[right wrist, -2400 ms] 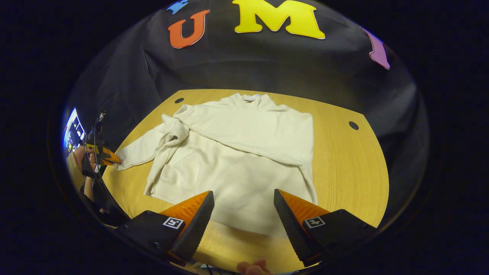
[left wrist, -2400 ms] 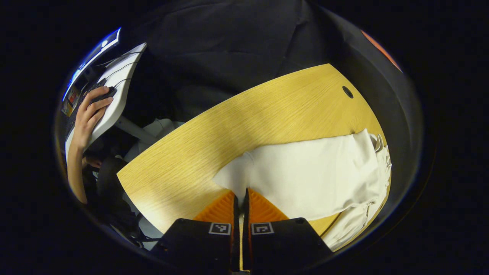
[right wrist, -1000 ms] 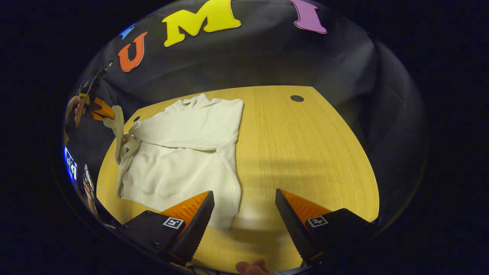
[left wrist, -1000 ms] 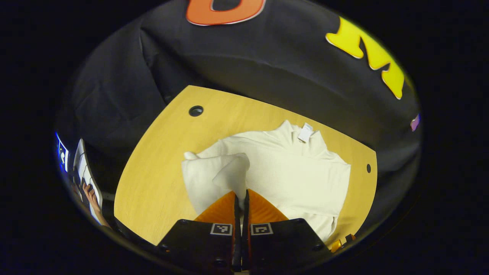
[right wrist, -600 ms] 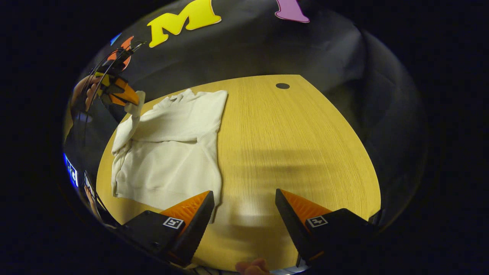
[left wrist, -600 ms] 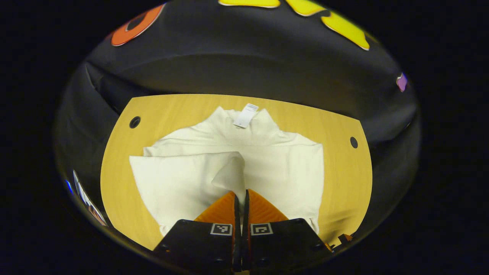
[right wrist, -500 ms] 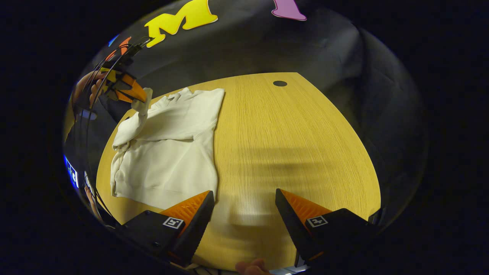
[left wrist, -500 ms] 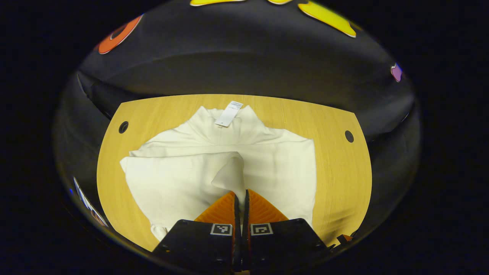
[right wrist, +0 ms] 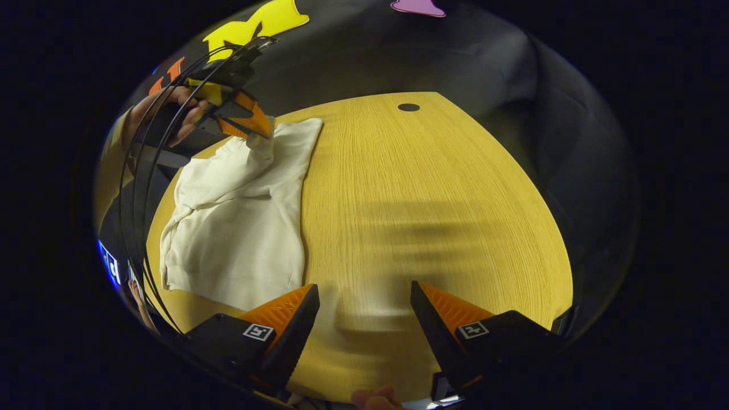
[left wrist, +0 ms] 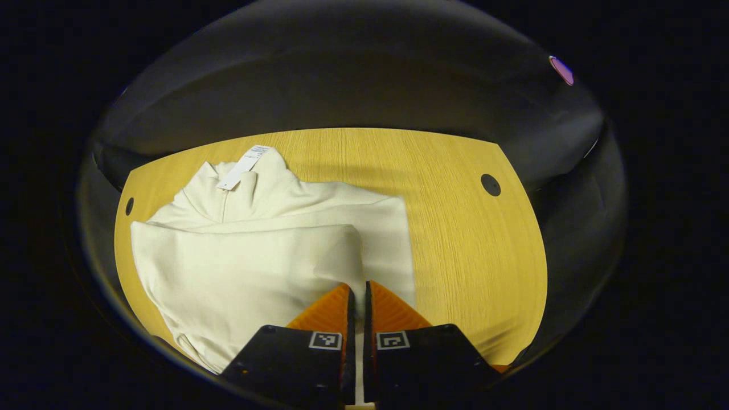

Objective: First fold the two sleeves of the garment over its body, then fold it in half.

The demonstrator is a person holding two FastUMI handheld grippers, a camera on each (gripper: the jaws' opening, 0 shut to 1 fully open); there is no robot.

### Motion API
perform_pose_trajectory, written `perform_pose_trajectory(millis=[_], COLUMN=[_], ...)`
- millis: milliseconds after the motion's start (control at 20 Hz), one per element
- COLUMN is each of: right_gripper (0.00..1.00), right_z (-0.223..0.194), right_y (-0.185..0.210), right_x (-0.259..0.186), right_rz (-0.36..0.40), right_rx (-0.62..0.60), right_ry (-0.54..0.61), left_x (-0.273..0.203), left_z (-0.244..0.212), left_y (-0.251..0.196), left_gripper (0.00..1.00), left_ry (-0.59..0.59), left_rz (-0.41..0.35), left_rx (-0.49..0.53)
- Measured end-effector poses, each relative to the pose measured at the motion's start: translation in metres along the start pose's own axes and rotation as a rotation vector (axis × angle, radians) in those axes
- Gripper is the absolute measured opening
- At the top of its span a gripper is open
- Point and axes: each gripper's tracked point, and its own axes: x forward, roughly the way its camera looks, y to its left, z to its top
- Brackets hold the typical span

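At the bottom of the left gripper view, the left gripper (left wrist: 356, 296) has its two fingers pressed together on the cuff end of a sleeve (left wrist: 250, 267), a thin strip of pale cloth showing between them. That sleeve stretches from the jaws across the left half of the frame, lying over the body of the cream garment (left wrist: 376, 228). The garment sits on the yellow wooden table (left wrist: 455, 239), its collar toward the upper left with a white tag (left wrist: 243, 167) flipped out on it. Bare table fills the right half of the frame, with a dark round hole (left wrist: 490, 184) at the upper right.

In the right gripper view, the right gripper (right wrist: 364, 310) hangs at the bottom with its jaws spread wide and nothing between them, only bare table beneath. The garment (right wrist: 239, 216) lies in the left part of this frame, its hem corner just beside the gripper's left finger. At the upper left, the left gripper (right wrist: 259, 126) shows again, farther off, held by a hand (right wrist: 165, 114), its tips pinching the sleeve cuff (right wrist: 262, 142) above the garment's upper body. Black cables loop down the left edge from it. Another hole (right wrist: 408, 107) marks the table's far edge at top centre.
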Motion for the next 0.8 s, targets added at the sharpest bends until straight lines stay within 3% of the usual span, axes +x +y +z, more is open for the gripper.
perform_pose_trajectory(millis=[150,200,250,300,400,450,500,550,600,800], right_gripper=[1.0,1.0,1.0,0.99,1.0,1.0,1.0,1.0,1.0,1.0], right_z=[-0.003,-0.003,-0.006,-0.006,-0.005,-0.005,-0.005,-0.004,-0.004,-0.001], right_y=[-0.001,-0.002,-0.004,-0.008,-0.006,-0.005,-0.002,0.003,0.008,0.037], right_x=[0.002,0.004,0.005,0.006,0.004,0.003,0.002,0.001,-0.001,-0.009], right_rz=[0.009,0.007,0.0,-0.02,-0.02,-0.022,-0.019,-0.015,-0.01,0.012], right_rx=[-0.004,-0.004,-0.005,-0.011,-0.015,-0.016,-0.018,-0.022,-0.029,-0.07], right_ry=[0.005,0.01,0.014,0.017,0.011,0.011,0.012,0.011,0.005,-0.015], left_x=[0.003,0.0,-0.002,-0.006,-0.019,-0.027,-0.036,-0.044,-0.053,-0.081], left_z=[0.005,0.009,0.01,0.008,0.007,0.005,0.004,0.001,-0.002,-0.025], left_y=[-0.013,-0.018,-0.024,-0.03,-0.036,-0.035,-0.032,-0.025,-0.016,0.04], left_gripper=[0.15,0.25,0.21,0.47,0.66,0.7,0.86,0.94,0.98,0.98], left_ry=[-0.016,-0.034,-0.045,-0.041,-0.05,-0.058,-0.069,-0.078,-0.092,-0.158], left_rz=[-0.069,-0.095,-0.127,-0.163,-0.221,-0.237,-0.248,-0.246,-0.234,-0.143], left_rx=[-0.051,-0.073,-0.097,-0.113,-0.137,-0.145,-0.146,-0.141,-0.124,-0.006])
